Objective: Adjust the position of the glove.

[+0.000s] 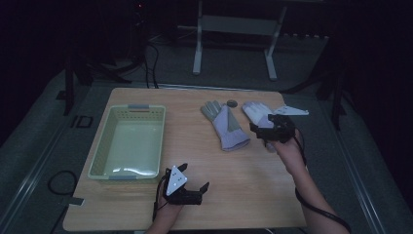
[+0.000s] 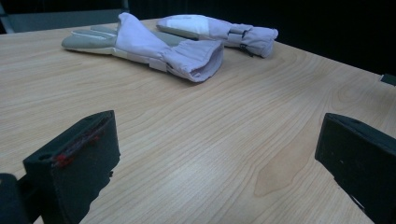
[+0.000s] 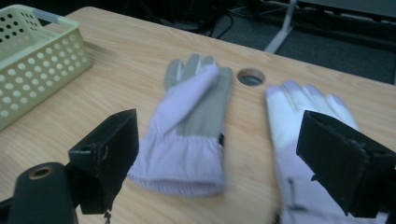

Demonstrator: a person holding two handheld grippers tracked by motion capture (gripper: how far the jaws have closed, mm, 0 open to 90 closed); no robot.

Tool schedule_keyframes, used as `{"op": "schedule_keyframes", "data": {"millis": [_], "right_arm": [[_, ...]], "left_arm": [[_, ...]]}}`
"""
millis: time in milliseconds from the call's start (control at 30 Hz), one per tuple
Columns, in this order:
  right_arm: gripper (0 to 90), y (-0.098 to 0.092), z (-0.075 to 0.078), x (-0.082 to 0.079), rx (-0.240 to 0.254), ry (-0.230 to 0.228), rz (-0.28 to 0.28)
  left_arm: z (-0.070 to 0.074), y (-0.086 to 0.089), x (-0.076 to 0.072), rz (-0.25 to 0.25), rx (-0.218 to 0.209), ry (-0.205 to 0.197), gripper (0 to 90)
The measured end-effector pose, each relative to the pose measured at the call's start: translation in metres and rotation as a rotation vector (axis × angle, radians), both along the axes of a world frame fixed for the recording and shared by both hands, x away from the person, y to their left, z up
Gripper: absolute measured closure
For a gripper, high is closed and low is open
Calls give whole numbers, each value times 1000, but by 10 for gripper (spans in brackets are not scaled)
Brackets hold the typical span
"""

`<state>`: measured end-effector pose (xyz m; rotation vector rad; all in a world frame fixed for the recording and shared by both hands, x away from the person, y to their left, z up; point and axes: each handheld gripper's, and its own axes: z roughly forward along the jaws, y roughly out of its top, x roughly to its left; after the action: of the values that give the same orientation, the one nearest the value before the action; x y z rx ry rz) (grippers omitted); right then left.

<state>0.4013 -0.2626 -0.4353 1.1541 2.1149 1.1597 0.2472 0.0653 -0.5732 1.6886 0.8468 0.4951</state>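
Note:
Two lilac and grey gloves lie flat at the back of the wooden table. The left glove (image 1: 225, 124) (image 2: 154, 49) (image 3: 196, 121) has its cuff toward me. The right glove (image 1: 254, 112) (image 2: 219, 30) (image 3: 299, 116) lies beside it, its cuff partly hidden under my right gripper (image 1: 261, 125) (image 3: 224, 158). That gripper is open, its jaws wide apart over the gap between the two cuffs. My left gripper (image 1: 196, 176) (image 2: 217, 154) is open low over bare wood near the front edge, well short of the gloves, with nothing between its jaws.
A pale green perforated basket (image 1: 104, 141) (image 3: 32, 60) stands empty on the left side of the table. A round cable hole (image 1: 232, 103) (image 3: 251, 76) sits in the tabletop just behind the gloves. A white desk frame (image 1: 234, 34) stands on the floor beyond.

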Motion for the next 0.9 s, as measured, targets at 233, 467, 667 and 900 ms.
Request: {"op": "schedule_keyframes", "data": {"millis": [233, 467, 667, 900], "right_arm": [[131, 22, -12, 16, -29, 29, 64], [161, 36, -28, 37, -49, 84, 72], [213, 46, -48, 59, -54, 144, 51], [282, 57, -69, 76, -112, 174, 43]], "left_arm": [[0, 0, 0, -5, -2, 2, 0], [0, 0, 0, -11, -4, 4, 1], [0, 1, 1, -14, -16, 12, 0], [0, 1, 0, -17, -13, 11, 0]]}}
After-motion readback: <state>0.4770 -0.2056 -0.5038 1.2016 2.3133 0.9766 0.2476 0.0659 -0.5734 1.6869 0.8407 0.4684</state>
